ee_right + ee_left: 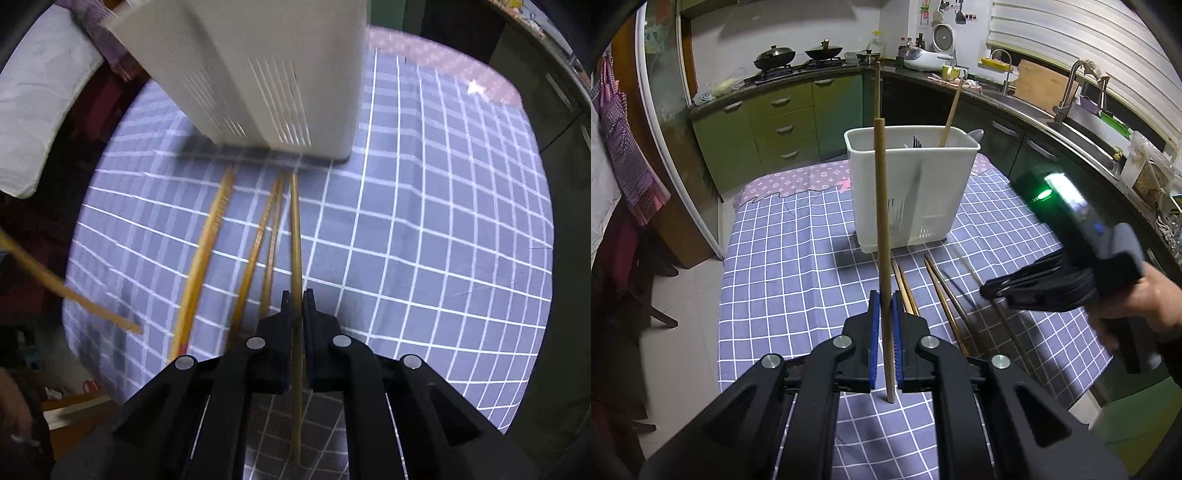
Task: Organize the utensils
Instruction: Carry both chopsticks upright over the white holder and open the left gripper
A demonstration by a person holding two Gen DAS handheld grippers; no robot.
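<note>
- Right now, the left claw (885, 308) is gripping a chopstick (882, 236) between its blue pads, jaws closed tight on it.
- That chopstick is standing nearly upright in the left wrist view, its top end rising in front of the white caddy (911, 192) and its bottom end poking out below the pads.
- The caddy is sitting on the table (798, 258), which is wearing a blue cloth with a white grid.
- Inside the caddy, another chopstick (951, 110) is leaning against the far right side, and some dark utensils (916, 142) are showing just above the rim.
- Loose chopsticks (942, 295) are lying on the cloth between the caddy and the left claw.
- The right claw (294, 299) is pinching a single chopstick (295, 236), jaws closed on it.
- In the right wrist view this chopstick is running straight ahead from between the jaws toward the base of the caddy (258, 74), its tip ending near it.
- Three more chopsticks (236, 258) are lying on the cloth just left of the held one, fanning out toward the claw.
- A person's hand (1145, 306) is holding the right claw's handle, seen at the right edge of the left wrist view.
- Behind the table, green kitchen cabinets (775, 118) are lining the wall.
</note>
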